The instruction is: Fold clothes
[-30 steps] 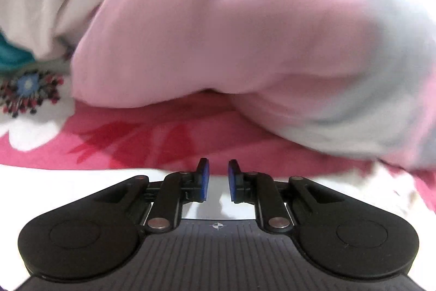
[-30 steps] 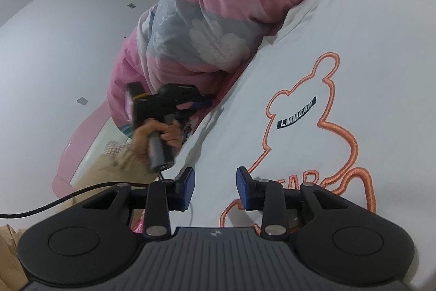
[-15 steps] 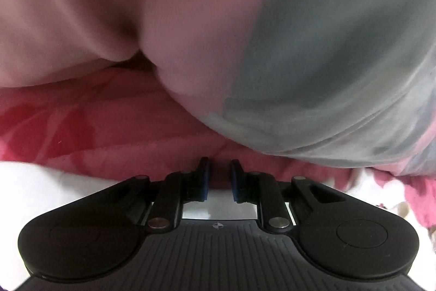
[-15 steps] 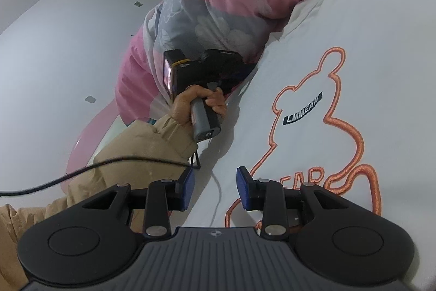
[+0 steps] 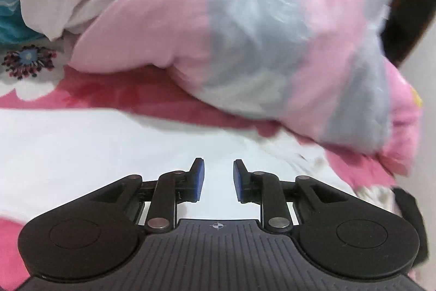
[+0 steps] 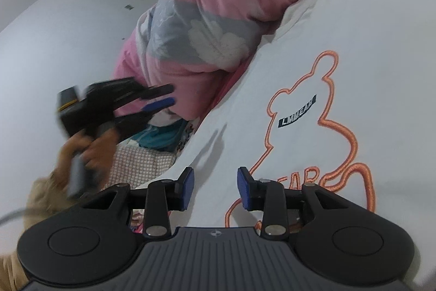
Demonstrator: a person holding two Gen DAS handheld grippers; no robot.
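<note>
A white T-shirt (image 6: 354,51) with an orange bear outline and a small black label lies spread flat on the bed. In the left wrist view its plain white cloth (image 5: 81,143) fills the foreground. My left gripper (image 5: 218,179) hovers open just over that cloth, nothing between its blue pads. It also shows in the right wrist view as the left gripper (image 6: 160,97), held off the shirt's left edge by a hand in a tan sleeve. My right gripper (image 6: 215,188) is open above the shirt's lower left part, near the orange lettering.
A bunched pink and grey quilt (image 5: 245,45) lies along the shirt's far side; the quilt (image 6: 207,18) also hangs over the bed's edge. Red-pink floral bedding (image 5: 109,89) lies beneath. A white floor (image 6: 54,32) is left of the bed. A brown box (image 5: 403,4) stands at the back right.
The left gripper has drawn back from against the quilt and opened wider, now over the white shirt. In the right wrist view it dropped lower and left. The right gripper barely moved.
</note>
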